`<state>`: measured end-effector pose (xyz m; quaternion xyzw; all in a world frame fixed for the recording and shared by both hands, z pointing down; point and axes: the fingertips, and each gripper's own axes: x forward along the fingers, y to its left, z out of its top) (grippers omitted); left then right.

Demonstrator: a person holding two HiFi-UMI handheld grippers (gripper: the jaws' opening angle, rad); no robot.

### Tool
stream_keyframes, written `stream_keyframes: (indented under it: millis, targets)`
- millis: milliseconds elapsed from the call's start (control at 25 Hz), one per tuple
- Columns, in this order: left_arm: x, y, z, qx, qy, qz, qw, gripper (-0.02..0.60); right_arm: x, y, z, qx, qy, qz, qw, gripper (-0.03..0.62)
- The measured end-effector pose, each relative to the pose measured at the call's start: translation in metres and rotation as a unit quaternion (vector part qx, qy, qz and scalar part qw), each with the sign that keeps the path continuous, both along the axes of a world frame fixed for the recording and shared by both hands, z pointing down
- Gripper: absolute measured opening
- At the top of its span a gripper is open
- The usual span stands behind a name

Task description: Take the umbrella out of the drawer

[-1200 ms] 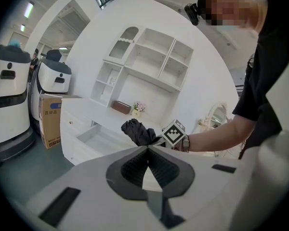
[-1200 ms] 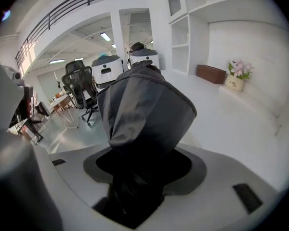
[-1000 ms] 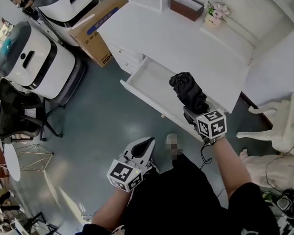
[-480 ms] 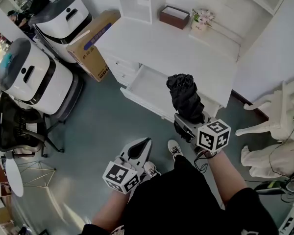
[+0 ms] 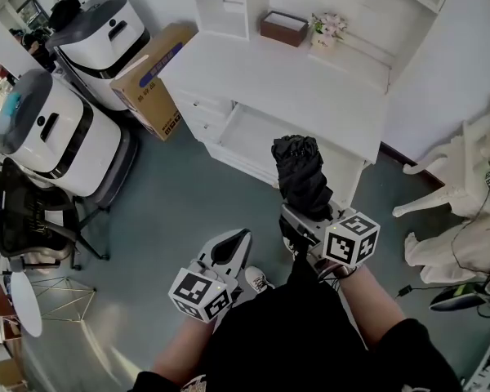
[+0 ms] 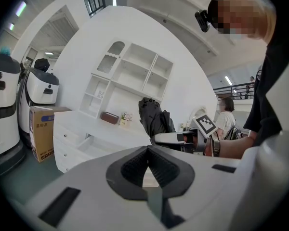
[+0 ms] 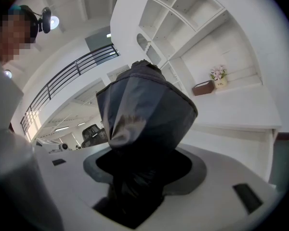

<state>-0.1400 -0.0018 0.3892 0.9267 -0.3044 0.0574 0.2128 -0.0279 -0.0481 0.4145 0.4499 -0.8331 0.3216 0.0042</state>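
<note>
A folded black umbrella (image 5: 300,174) stands upright in my right gripper (image 5: 307,219), which is shut on its lower end. It hangs in the air in front of the white desk (image 5: 294,88), near the right end of the open white drawer (image 5: 241,133). In the right gripper view the umbrella (image 7: 144,114) fills the space between the jaws of the right gripper (image 7: 137,172). My left gripper (image 5: 231,247) is low and close to my body, shut with nothing in it. From the left gripper (image 6: 148,150) I see the umbrella (image 6: 154,119) and the drawer (image 6: 86,146).
A cardboard box (image 5: 155,76) leans left of the desk. Two white machines (image 5: 53,129) (image 5: 106,27) and a black office chair (image 5: 24,211) stand at the left. A brown box (image 5: 282,28) and flower pot (image 5: 327,29) sit on the desk. White ornate furniture (image 5: 449,211) stands at the right.
The right gripper has pulled back from the drawer toward my body with the umbrella in it. The desk has slid farther up the view. The left gripper has barely moved.
</note>
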Motion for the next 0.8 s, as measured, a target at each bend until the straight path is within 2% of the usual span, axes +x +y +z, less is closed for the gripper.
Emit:
stream_keyframes:
  millis: [240,400,640,800]
  targets:
    - [-0.01,0.022,0.003,0.0,-0.003,0.013,0.9999,0.005,-0.019,0.032,-0.003,-0.007,-0.037,0.007,0.999,0.244]
    - [-0.011,0.031,0.001,0.001,-0.006,0.014,0.9999,0.005,-0.024,0.046,-0.01,-0.003,-0.045,0.001,0.999,0.244]
    - [-0.002,0.04,-0.004,0.004,-0.006,-0.004,1.0,0.005,-0.018,0.065,-0.012,-0.003,-0.045,-0.017,0.999,0.244]
    - [0.008,0.047,-0.001,-0.002,-0.01,-0.033,0.9994,0.005,-0.004,0.078,-0.012,-0.005,-0.039,-0.032,0.999,0.244]
